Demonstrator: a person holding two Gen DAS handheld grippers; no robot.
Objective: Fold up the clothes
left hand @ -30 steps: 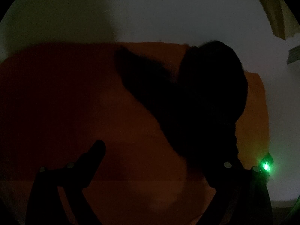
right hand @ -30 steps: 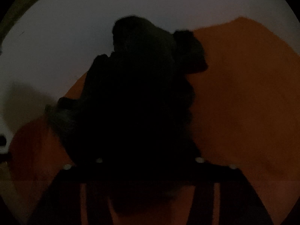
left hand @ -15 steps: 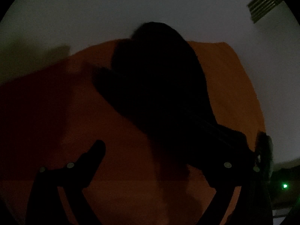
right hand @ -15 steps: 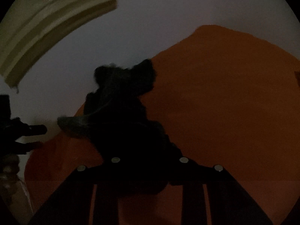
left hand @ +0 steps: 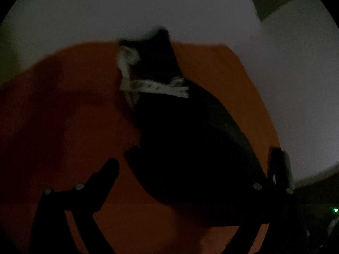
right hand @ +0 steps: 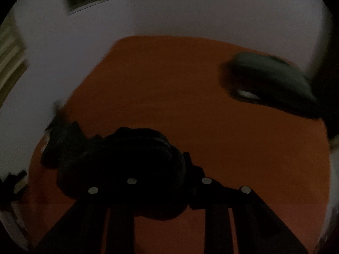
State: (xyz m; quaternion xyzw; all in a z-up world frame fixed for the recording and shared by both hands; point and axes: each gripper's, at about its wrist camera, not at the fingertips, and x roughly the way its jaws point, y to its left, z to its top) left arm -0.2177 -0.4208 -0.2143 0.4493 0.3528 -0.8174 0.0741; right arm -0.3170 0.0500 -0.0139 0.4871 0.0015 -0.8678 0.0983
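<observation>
**Right wrist view: a dark bundle pinched over the orange cloth**

Right wrist view shows our right gripper (right hand: 167,169) with its fingers drawn close together, and a bunched dark garment (right hand: 127,158) fills the space between them and spills out to the left, so we read it as clamped on that fabric. Its jaws have just been closing, with the cloth between them. The bundle hangs low over the near left part of the orange cloth (right hand: 190,84) that covers the pale surface. A second dark piece (right hand: 269,78) lies at the far right edge of the orange cloth, well apart from ours.

From the left wrist, the left gripper (left hand: 190,169) stands wide open: one finger is bare on the left, the other sits far to the right. A long dark garment with a pale woven band (left hand: 154,86) stretches away across the orange cloth between them, but we see no pad pressing on it.

We judge the risks as follows. The right grip is on a crumpled wad, so layers may slip out unevenly. The dim light hides edges and corners, so a fold could start from the wrong seam. With the left side unheld, the garment may drag or twist.
</observation>
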